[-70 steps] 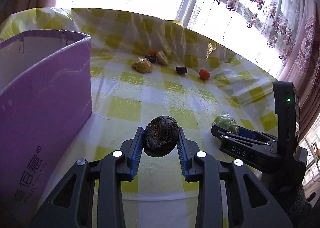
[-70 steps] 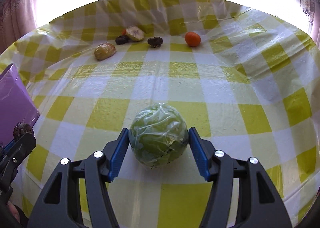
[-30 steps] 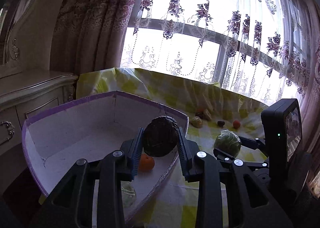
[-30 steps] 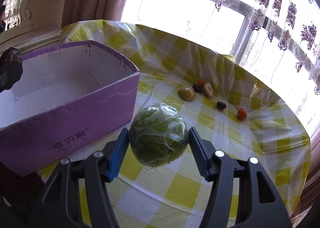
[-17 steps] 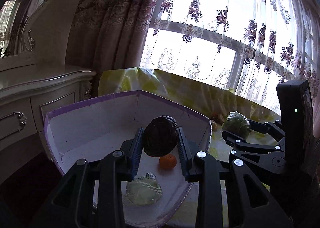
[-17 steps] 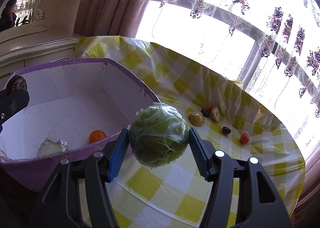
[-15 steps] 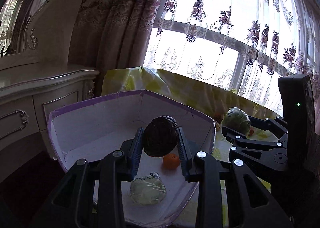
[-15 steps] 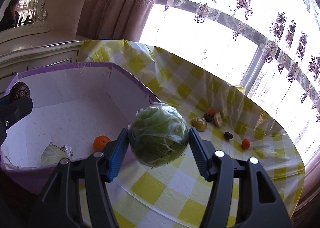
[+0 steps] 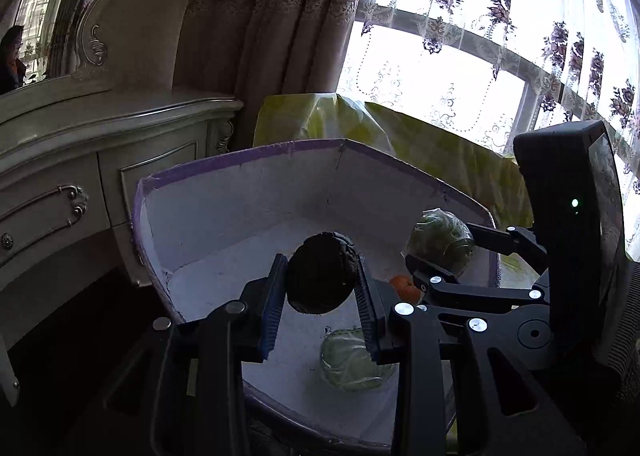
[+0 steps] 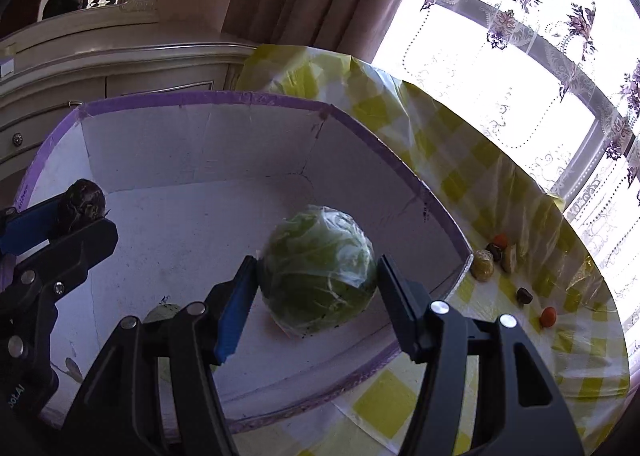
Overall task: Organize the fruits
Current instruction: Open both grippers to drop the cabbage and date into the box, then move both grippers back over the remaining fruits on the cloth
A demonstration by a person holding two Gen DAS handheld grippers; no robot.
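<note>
My left gripper (image 9: 322, 304) is shut on a dark wrinkled round fruit (image 9: 320, 276) and holds it above the open purple box (image 9: 240, 200). My right gripper (image 10: 316, 292) is shut on a plastic-wrapped green cabbage (image 10: 318, 270) and holds it over the same box (image 10: 200, 136). The cabbage also shows in the left wrist view (image 9: 440, 240). The dark fruit also shows in the right wrist view (image 10: 82, 196). Inside the box lie a pale wrapped cabbage (image 9: 352, 362) and an orange (image 9: 404, 286).
Several small fruits lie far right on the yellow checked tablecloth (image 10: 460, 160): a yellow one (image 10: 482, 264), a dark one (image 10: 523, 295), an orange one (image 10: 548, 316). A cream dresser (image 9: 80, 160) stands left of the box, with curtains and a window behind.
Both grippers have swung left from over the tablecloth to over the box, still holding their loads. The right gripper's cabbage has moved from beside the box to above its inside.
</note>
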